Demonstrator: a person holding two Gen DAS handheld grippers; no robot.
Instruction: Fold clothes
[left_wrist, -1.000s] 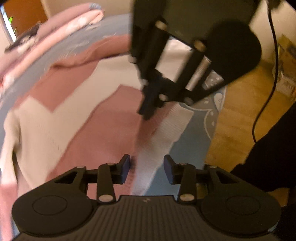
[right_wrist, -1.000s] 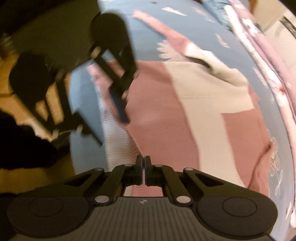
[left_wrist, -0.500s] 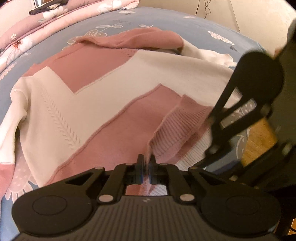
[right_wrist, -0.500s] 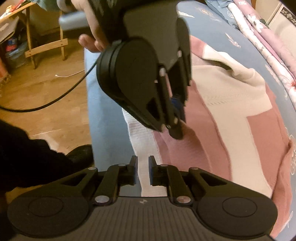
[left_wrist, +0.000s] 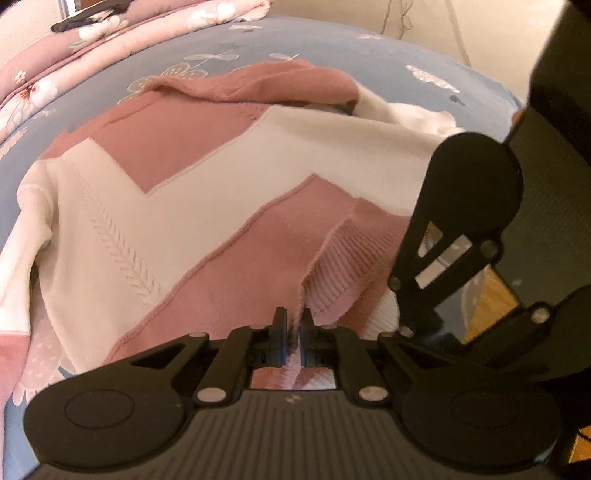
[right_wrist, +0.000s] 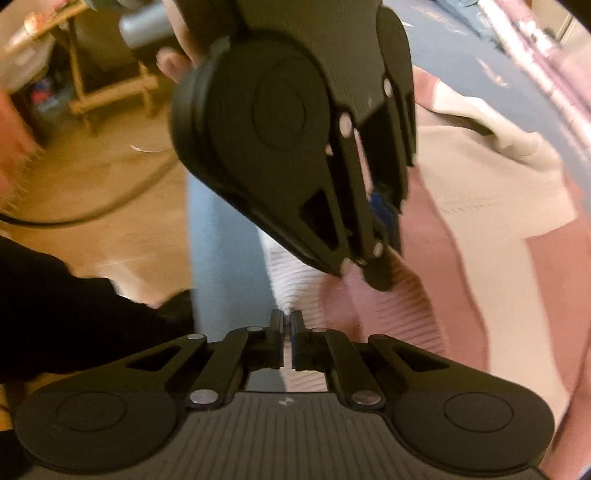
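Warm, yellowish indoor light fills both views, moderately bright, with no hard glare. The left wrist view is fairly sharp: the knit of the sweater (left_wrist: 207, 206) reads clearly, and soft shadows sit in its folds and under its edge. The right wrist view is smeared by motion blur, worst on the left tool (right_wrist: 384, 266) looming close and on the wooden floor (right_wrist: 122, 206). Fisheye distortion bows the bed (left_wrist: 369, 55) into a dome, and both pictures darken at the corners
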